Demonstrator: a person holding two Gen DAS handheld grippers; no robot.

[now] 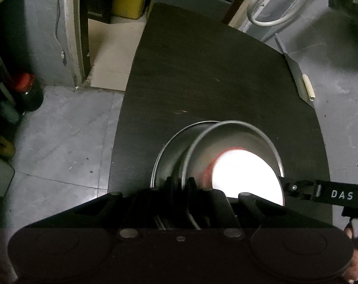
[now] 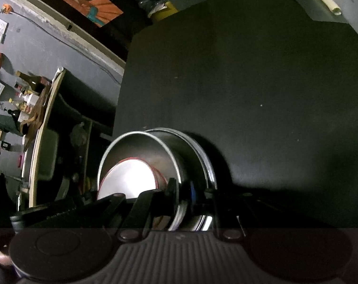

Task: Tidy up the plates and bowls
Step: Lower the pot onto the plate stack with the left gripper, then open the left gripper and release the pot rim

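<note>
A steel bowl (image 1: 228, 139) sits tilted inside a wider steel plate (image 1: 169, 151) on the dark table (image 1: 202, 71). A white dish with a red rim (image 1: 245, 172) lies inside the bowl, glaring bright. My left gripper (image 1: 180, 183) is shut on the bowl's near rim. My right gripper shows at the right edge of the left wrist view (image 1: 297, 187), at the bowl's right rim. In the right wrist view my right gripper (image 2: 189, 189) has its fingers astride the bowl (image 2: 155, 146) and plate (image 2: 202, 156) walls, closed on them. The white dish (image 2: 129, 177) shows inside.
The table's left edge drops to a grey floor (image 1: 60, 130). A red-capped dark bottle (image 1: 27, 90) stands on the floor at left. A yellow box (image 1: 129, 0) sits beyond the table. A metal spatula (image 1: 297, 75) lies past the right edge. A shelf with bottles (image 2: 29, 94) stands left.
</note>
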